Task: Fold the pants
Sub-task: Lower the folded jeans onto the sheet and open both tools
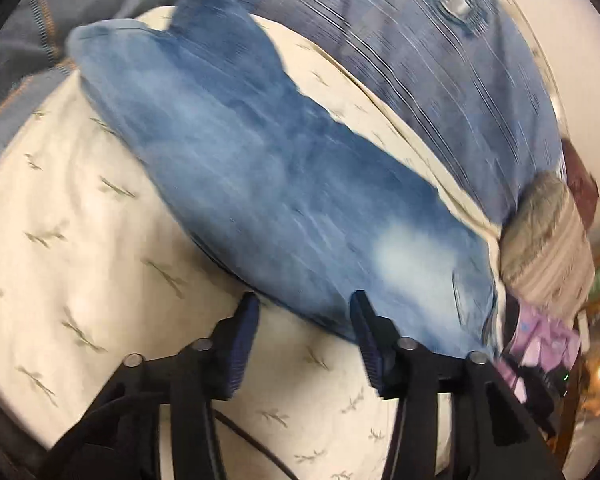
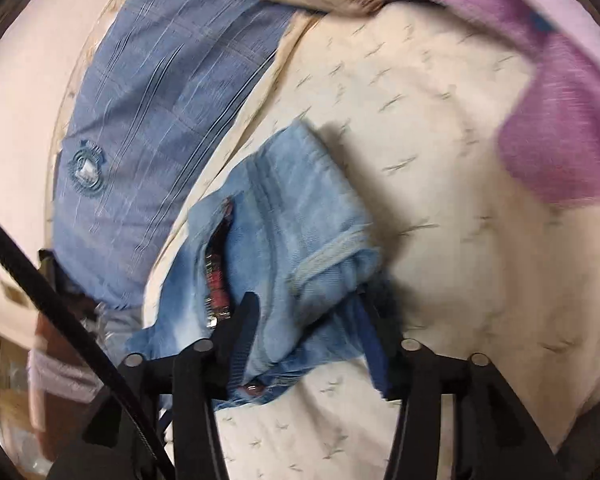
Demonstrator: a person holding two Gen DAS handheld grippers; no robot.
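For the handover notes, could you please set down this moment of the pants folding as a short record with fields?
surface: cream bedsheet with small leaf print
garment: faded blue denim pants, lying long across the sheet
waist end: fly zipper and button showing
left gripper: open, at the pants' edge, nothing between the pads
right gripper: jaws apart, denim waistband between them, pads not pressing
nearby: blue striped pillow; purple cloth

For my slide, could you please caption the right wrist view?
Right gripper open around the jeans' waistband on a cream patterned bedsheet.
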